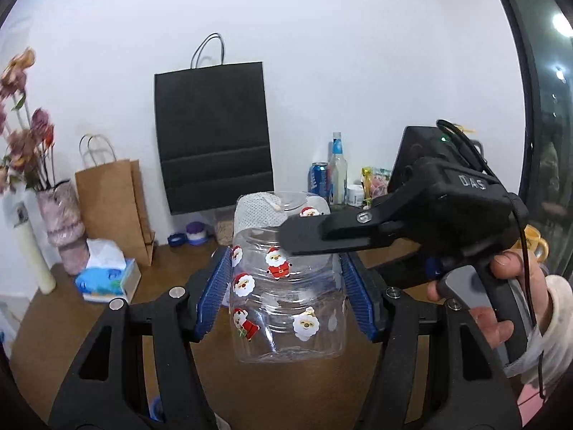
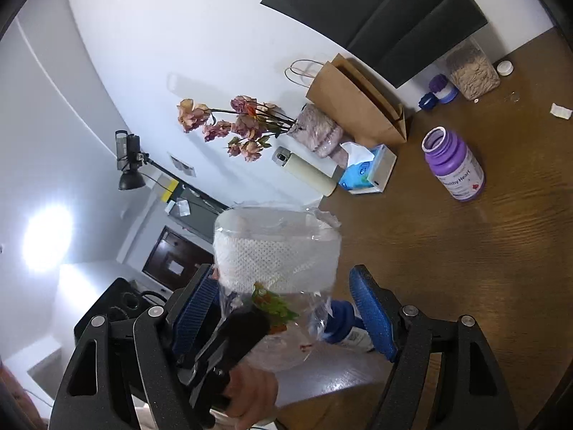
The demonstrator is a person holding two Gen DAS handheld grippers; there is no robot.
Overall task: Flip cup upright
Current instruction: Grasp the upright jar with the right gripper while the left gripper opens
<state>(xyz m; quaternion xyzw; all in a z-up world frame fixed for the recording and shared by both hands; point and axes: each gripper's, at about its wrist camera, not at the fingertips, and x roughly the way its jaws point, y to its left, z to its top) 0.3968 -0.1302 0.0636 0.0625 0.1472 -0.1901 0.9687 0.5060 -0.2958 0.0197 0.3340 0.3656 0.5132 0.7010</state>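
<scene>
Left gripper (image 1: 284,288): I have its blue pads pressed on both sides of the cup (image 1: 286,286), pinching it in the air above the desk (image 1: 107,322) so it can be turned over.
Right gripper (image 2: 283,308): spread wide around the far part of the cup; the pads look just off the plastic, though I cannot tell for sure. I judge it is there to take over or steady the turn.
Cup: clear plastic with Santa stickers, held between both grippers, not resting on anything. Through the see-through wall I cannot tell which end is the mouth.
Paper roll (image 2: 277,247): directly behind the cup, seen through it.
Purple bottle (image 2: 453,163): standing on the desk well beyond the cup, out of the way.
Tissue box (image 1: 107,281): left of the cup, near the wall.
Risk: thin plastic may flex or slip in the handover, I think.
</scene>
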